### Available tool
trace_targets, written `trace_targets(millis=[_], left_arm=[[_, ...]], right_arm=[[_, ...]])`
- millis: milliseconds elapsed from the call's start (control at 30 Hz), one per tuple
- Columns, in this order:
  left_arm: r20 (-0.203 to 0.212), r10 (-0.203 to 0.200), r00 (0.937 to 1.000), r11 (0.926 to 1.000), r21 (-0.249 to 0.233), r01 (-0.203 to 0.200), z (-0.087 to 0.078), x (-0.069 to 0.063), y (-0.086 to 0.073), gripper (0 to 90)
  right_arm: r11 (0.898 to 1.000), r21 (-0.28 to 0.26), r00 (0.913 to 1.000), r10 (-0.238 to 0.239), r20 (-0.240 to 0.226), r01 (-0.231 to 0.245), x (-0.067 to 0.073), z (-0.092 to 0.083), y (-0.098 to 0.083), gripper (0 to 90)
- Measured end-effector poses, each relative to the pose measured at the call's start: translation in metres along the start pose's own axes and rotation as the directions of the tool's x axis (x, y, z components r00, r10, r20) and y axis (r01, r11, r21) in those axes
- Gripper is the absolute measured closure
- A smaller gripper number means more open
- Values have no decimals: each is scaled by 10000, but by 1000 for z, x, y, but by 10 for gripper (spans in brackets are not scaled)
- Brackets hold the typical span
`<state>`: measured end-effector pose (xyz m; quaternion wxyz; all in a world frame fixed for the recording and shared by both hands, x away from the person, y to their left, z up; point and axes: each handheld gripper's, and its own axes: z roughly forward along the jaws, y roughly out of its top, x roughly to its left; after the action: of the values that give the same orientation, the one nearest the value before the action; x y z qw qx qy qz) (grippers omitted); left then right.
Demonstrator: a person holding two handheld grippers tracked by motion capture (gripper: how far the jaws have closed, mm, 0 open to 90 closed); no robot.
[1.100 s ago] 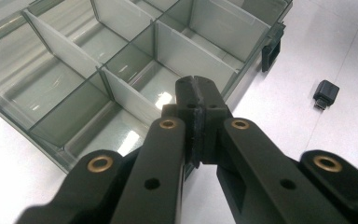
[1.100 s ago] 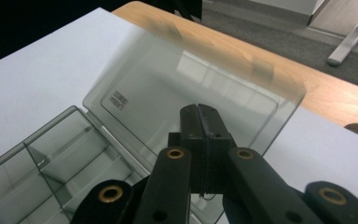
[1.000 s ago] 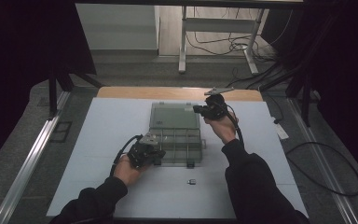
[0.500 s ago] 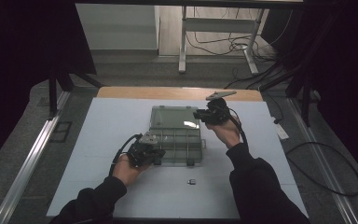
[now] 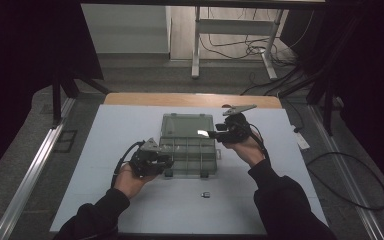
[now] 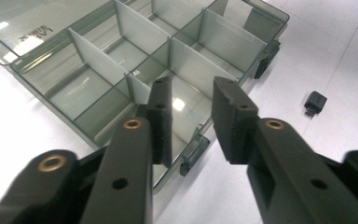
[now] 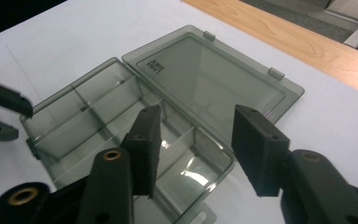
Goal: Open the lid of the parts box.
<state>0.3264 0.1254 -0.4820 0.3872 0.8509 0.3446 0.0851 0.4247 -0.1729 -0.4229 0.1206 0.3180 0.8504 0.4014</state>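
Note:
A clear grey compartment box (image 5: 187, 152) lies open on the white table, its lid (image 5: 187, 125) folded flat on the far side. My left gripper (image 5: 167, 162) is at the box's near left corner; its jaws have just been opening and stand apart over the front wall (image 6: 193, 88), pressing on nothing. My right gripper (image 5: 214, 134) hovers at the box's right side near the hinge; its jaws have also just been opening, with only the box (image 7: 74, 121) and lid (image 7: 209, 70) below them (image 7: 198, 114). A small black part (image 5: 206, 194) lies in front of the box.
The small black part (image 6: 315, 103) sits on bare white tabletop right of the box's latches. A wooden strip (image 5: 190, 100) borders the table's far edge. A white tag (image 5: 300, 140) lies at the right edge. Cables trail on the floor beyond.
The right gripper has come from the lid's far right corner toward me, beside the box, and its jaws have spread. The left gripper's jaws have parted; that hand stayed put.

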Motion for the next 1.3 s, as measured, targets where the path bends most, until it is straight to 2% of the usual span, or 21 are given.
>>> trace_targets(millis=[267, 467, 633, 833, 1000, 1167, 1300], left_arm=[[-3, -238, 9997, 9996, -178, 238, -11, 5, -4, 544], [-121, -73, 9999, 9998, -181, 71, -17, 7, -8, 430], [-152, -166, 9997, 9996, -232, 163, -21, 8, -9, 342], [110, -223, 9997, 9996, -196, 225, -28, 10, -13, 220], [182, -420, 9989, 9984, -359, 427, -33, 12, -15, 135], [109, -343, 9994, 9991, -244, 345, -40, 10, -18, 74], [61, -478, 9988, 9983, -327, 480, -48, 11, -21, 57]], right_arm=[[9998, 126, 9999, -142, 28, 142, 6, -12, -9, 404], [9998, 10, 9998, -189, 12, 189, 12, -23, -15, 331], [9997, 54, 9997, -259, 30, 259, 16, -28, -20, 289], [9992, 202, 9994, -339, 26, 338, 22, -35, -27, 215], [9987, 352, 9994, -357, -41, 358, 24, -41, -34, 181], [9986, 425, 9995, -313, -103, 317, 25, -48, -41, 154], [9982, 509, 9994, -312, -137, 319, 28, -53, -48, 129]])
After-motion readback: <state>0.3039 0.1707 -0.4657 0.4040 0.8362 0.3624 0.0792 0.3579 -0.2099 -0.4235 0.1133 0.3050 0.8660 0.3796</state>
